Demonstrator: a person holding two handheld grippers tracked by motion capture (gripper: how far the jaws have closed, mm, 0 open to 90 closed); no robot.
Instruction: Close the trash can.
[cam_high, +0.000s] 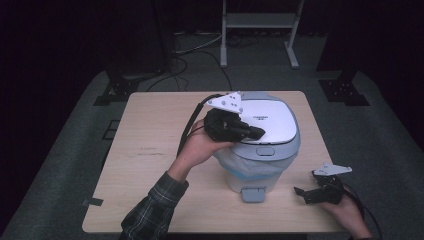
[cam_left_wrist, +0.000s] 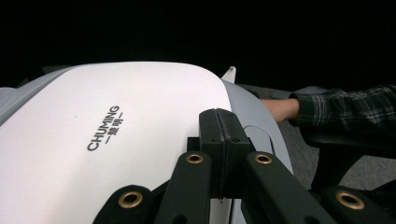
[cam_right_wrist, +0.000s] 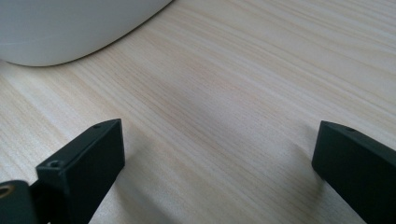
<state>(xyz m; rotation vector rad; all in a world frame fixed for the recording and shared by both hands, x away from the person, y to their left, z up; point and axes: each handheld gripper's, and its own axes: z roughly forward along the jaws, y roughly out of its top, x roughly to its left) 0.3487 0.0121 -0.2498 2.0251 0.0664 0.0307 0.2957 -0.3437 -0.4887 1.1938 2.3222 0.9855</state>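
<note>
A: What is on the far left?

B: A hand in a checked sleeve (cam_high: 155, 200) holds the left gripper (cam_high: 256, 133). Its fingers (cam_left_wrist: 219, 140) are pressed tight together, with nothing between them.

A: Where do they sit?

B: Their tips are over the white lid (cam_high: 265, 120) of the bin (cam_high: 255, 167). From above they look like they rest on it, but it is hard to tell if they touch. The lid has the word CHUMING (cam_left_wrist: 103, 128) on it.

A: Where is the bin?

B: It stands near the middle of the wooden surface (cam_high: 150, 150), a bit to the right. A bag (cam_high: 235, 161) peeks out under the lid, and a small grey pedal (cam_high: 253, 194) sticks out at the front.

A: And on the right?

B: The right gripper (cam_high: 306, 194) is low over the surface by the near right corner, apart from the bin. Its fingers (cam_right_wrist: 88, 158) are spread wide and hold nothing.
</note>
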